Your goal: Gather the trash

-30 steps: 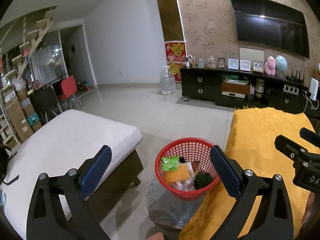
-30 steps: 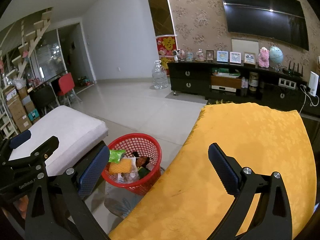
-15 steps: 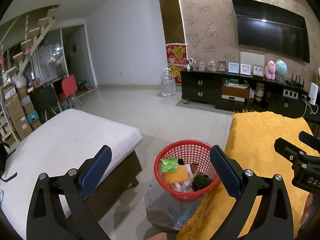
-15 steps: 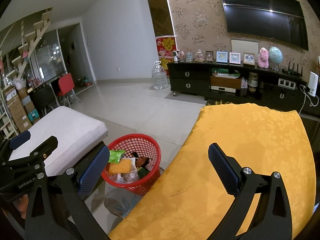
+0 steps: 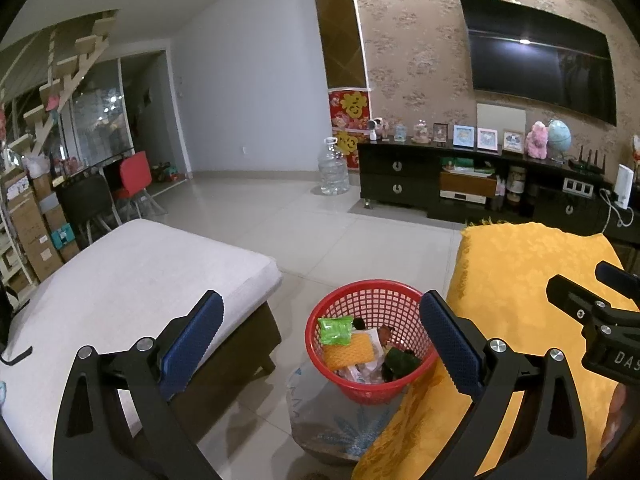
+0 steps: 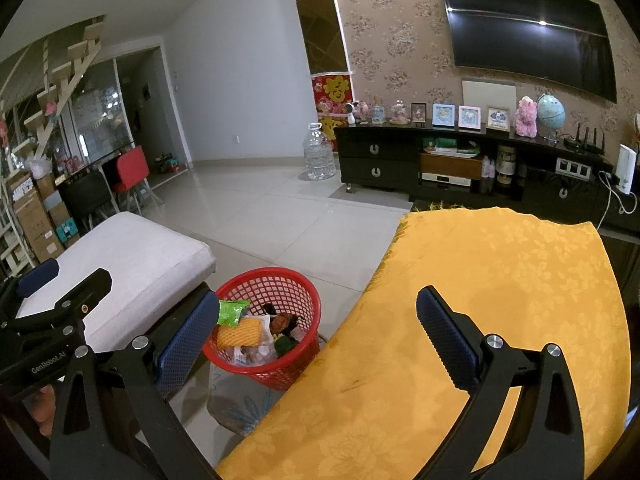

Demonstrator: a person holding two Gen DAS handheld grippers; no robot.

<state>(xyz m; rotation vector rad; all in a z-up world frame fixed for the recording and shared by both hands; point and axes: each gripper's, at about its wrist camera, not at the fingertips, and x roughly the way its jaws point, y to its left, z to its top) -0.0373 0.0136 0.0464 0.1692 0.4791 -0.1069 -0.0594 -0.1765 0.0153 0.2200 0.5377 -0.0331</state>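
Observation:
A red mesh basket (image 5: 372, 300) stands on the floor between a white ottoman and a yellow-clothed table; it also shows in the right wrist view (image 6: 280, 284). It holds trash: a green wrapper (image 5: 335, 329), a yellow foam net (image 5: 348, 354), crumpled packets and a dark item. My left gripper (image 5: 320, 336) is open and empty, held above the basket. My right gripper (image 6: 316, 332) is open and empty, over the table's left edge beside the basket. The right gripper's finger shows at the right in the left wrist view (image 5: 576, 300).
The yellow tablecloth (image 6: 500, 280) covers the table at the right. A white ottoman (image 5: 120, 276) stands to the left. A clear plastic bag (image 5: 332, 424) lies under the basket. A dark TV cabinet (image 5: 460, 184), a water jug (image 5: 333, 168) and chairs (image 5: 132, 180) stand farther off.
Both views have tilted slightly upward; the basket sits a little lower in frame. Both grippers stay open and empty.

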